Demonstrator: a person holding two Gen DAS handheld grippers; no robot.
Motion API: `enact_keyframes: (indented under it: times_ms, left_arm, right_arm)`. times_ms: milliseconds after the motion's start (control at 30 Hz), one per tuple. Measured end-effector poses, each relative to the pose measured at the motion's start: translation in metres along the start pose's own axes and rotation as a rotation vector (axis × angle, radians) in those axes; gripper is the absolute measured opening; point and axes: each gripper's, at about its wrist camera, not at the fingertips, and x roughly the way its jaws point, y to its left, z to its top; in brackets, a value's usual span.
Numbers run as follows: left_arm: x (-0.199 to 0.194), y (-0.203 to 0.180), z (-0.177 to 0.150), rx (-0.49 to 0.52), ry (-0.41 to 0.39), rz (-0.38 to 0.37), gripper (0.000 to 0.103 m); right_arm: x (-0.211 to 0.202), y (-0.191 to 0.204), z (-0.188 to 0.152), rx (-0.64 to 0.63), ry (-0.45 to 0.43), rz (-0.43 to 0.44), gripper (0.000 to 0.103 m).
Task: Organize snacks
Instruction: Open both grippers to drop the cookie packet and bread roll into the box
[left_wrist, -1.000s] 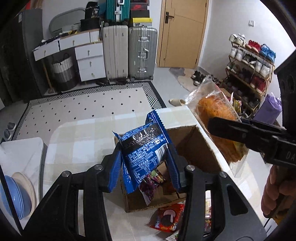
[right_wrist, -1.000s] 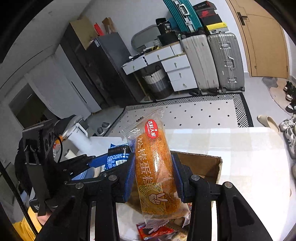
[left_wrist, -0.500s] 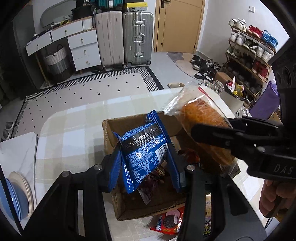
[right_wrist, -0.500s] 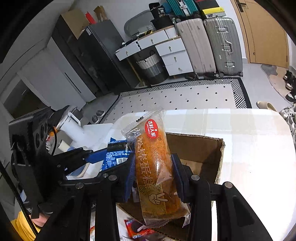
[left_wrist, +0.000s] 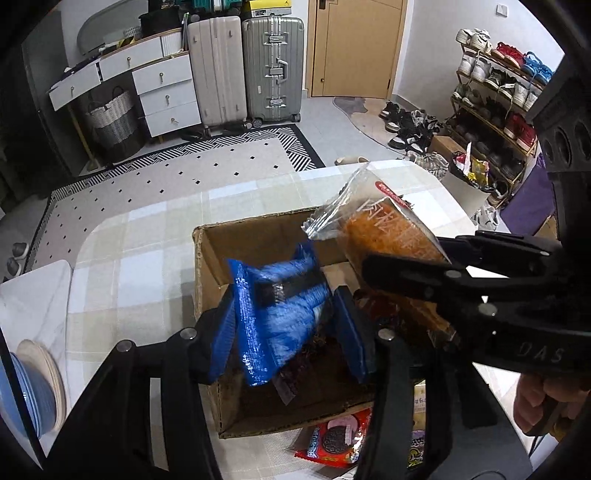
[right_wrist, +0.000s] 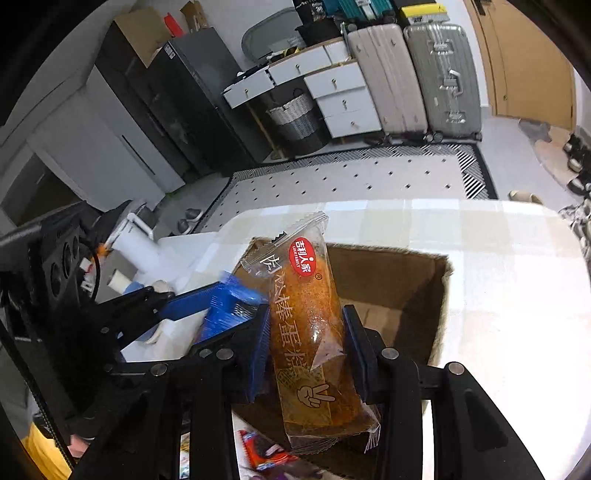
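Left hand-held gripper (left_wrist: 286, 325): above the near-left part of the cardboard box (left_wrist: 258, 236), blue pads spread about a packet's width with the blue snack packet (left_wrist: 277, 314) between them. The packet is motion-blurred and touches the left pad; a gap shows at the right pad, so whether it is truly gripped cannot be told.

Right hand-held gripper (right_wrist: 306, 343): above the box's right half, pads narrowed onto both sides of the orange cake roll in its clear wrapper (right_wrist: 306, 325), which stands roughly upright, top tilted slightly left, red label uppermost.

Edges and room: bench (left_wrist: 140, 258) with pale checked cover; bare surface left of the box and beyond its far wall up to the rounded far edge. In the right wrist view a broad bare stretch lies right of the box. White side surface at far left carries stacked bowls (left_wrist: 33, 387), blue and cream.

Container: box open-topped, flaps up, sitting near the bench's near edge. Inside, dark and red-wrapped snacks (left_wrist: 369, 306) lie on the bottom, details blurred.

Outside the box: red cookie packet (left_wrist: 336, 439) flat on the bench, just beside the near wall, partly hidden by the left hand-held gripper's right finger.
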Motion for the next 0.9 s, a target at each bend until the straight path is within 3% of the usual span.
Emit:
enact_keyframes:
  times_ms: [200, 300, 500, 900]
  left_arm:
    - [-0.016, 0.001, -0.008, 0.015, -0.010, 0.023, 0.054]
    - [-0.028, 0.003, -0.015, 0.008, -0.021, 0.039, 0.066]
    - [-0.054, 0.006, -0.025, 0.004, -0.041, 0.051, 0.068]
    - [-0.143, -0.007, -0.041, 0.003, -0.141, 0.059, 0.075]
  right_arm:
    - [0.007, -0.003, -0.001, 0.034, 0.028, -0.033, 0.038]
    - [0.011, -0.002, -0.002, 0.043, 0.049, -0.046, 0.039]
    - [-0.001, 0.008, 0.000, 0.024, 0.011, -0.060, 0.040]
    - [-0.090, 0.053, -0.005, -0.034, -0.143, -0.010, 0.045]
